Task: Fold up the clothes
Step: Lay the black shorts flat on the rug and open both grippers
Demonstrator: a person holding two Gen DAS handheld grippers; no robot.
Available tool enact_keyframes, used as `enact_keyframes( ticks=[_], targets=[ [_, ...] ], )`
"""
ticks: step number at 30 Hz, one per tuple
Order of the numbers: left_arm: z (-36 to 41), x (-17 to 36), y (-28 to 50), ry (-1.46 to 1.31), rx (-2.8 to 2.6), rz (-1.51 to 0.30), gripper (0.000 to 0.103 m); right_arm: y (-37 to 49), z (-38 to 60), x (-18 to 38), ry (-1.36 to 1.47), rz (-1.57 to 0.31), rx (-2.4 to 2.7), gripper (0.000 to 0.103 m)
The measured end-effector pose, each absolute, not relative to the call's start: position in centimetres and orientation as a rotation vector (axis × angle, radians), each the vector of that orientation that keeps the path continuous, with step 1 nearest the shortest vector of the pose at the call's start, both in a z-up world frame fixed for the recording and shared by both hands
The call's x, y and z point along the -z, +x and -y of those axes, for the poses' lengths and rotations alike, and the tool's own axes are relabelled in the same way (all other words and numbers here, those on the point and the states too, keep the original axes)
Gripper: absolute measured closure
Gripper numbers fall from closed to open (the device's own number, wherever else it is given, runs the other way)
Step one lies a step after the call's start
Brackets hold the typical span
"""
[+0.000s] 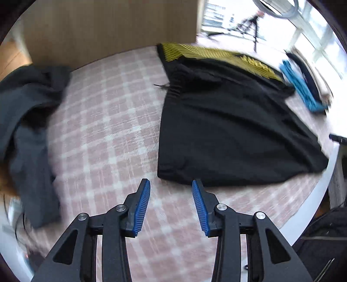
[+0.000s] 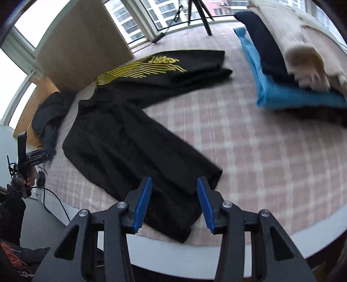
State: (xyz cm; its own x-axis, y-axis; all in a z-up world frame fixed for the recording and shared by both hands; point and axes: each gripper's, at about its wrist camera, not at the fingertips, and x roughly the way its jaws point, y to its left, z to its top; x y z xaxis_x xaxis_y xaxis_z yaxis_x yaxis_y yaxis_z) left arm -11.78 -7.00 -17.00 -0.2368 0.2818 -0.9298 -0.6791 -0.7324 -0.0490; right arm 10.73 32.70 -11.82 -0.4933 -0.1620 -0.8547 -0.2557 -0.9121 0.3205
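Note:
Black sport trousers (image 1: 229,130) with yellow stripes and lettering lie spread on the pink checked cloth (image 1: 112,121). In the right wrist view the trousers (image 2: 134,151) show both legs apart, one leg end reaching the table's near edge. My left gripper (image 1: 171,184) is open, hovering just short of the trousers' near hem. My right gripper (image 2: 173,181) is open above the near leg end, nothing between its fingers. The left gripper (image 2: 40,154) also shows at the far left, held by a hand.
A crumpled dark grey garment (image 1: 28,121) lies at the left. A stack of folded clothes (image 2: 288,71), blue, navy and cream, sits at the right. A wooden board (image 1: 108,28) stands behind the table. A tripod (image 2: 199,13) stands by the windows. A cable (image 2: 54,199) hangs at the near left.

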Motion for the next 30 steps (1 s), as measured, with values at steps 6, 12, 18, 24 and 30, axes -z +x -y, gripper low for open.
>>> enact_keyframes(
  ticks=[6, 12, 18, 24, 30],
  targets=[
    [5.7, 19.6, -13.7, -1.361, -1.840, -0.536, 0.069, 13.8, -29.6, 14.1, -1.567, -0.726, -2.457, 0.060],
    [4.4, 18.7, -12.3, -1.264, -1.785, -0.585, 0.084, 15.6, -27.9, 14.4, -1.527, -0.701, -2.430, 0.060],
    [6.8, 14.8, -11.0, -1.242, -1.792, -0.516, 0.085, 15.6, -28.9, 15.4, -1.459, -0.798, -2.411, 0.060],
    [9.5, 14.4, -9.2, -1.259, -1.793, -0.574, 0.083, 12.5, -29.9, 16.3, -1.431, -0.649, -2.436, 0.062],
    [9.6, 16.0, -10.1, -1.356, -1.827, -0.531, 0.079, 8.8, -27.9, 17.2, -1.562, -0.304, -2.489, 0.062]
  ],
)
